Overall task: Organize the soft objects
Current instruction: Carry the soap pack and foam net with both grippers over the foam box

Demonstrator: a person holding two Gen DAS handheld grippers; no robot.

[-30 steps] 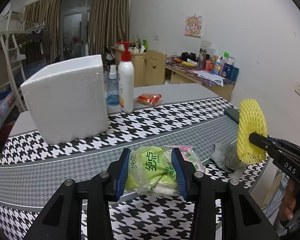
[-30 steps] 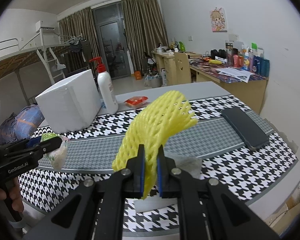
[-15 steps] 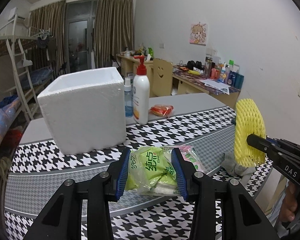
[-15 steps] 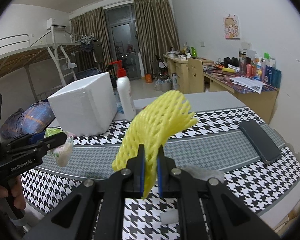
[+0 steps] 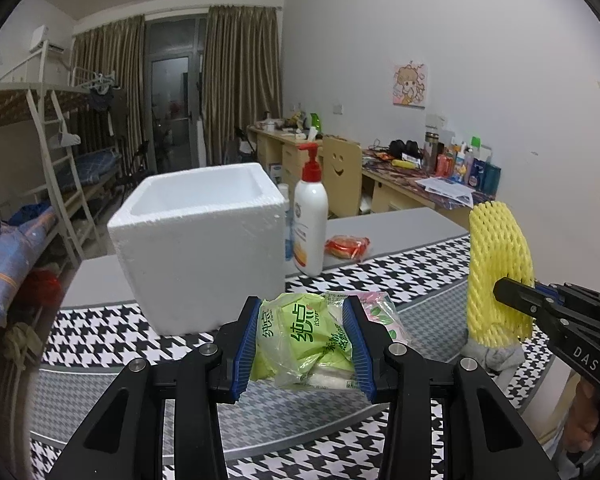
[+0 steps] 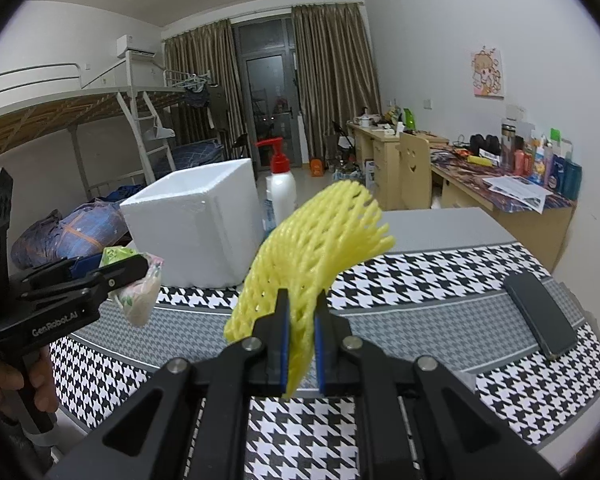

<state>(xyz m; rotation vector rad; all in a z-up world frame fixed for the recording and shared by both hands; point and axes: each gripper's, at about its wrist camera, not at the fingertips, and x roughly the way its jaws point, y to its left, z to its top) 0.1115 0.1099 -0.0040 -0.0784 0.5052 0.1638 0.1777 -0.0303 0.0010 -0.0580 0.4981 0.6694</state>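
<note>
Ahead on table: foam box (image 5: 204,236), pump bottle (image 5: 310,224) | left gripper (image 5: 306,344) jaws clamp tissue pack (image 5: 304,340) | right gripper (image 6: 300,326) jaws clamp foam net (image 6: 316,248)

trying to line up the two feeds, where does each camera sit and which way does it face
Left wrist: sits on the left gripper, looking along its jaws at the green plastic tissue pack they clamp; the right gripper and a hand show at right.
Right wrist: sits on the right gripper, looking along its jaws at the yellow foam net sleeve they pinch; the left gripper shows at left.
Shared: white open-topped foam box, white red-capped pump bottle, houndstooth tablecloth.
</note>
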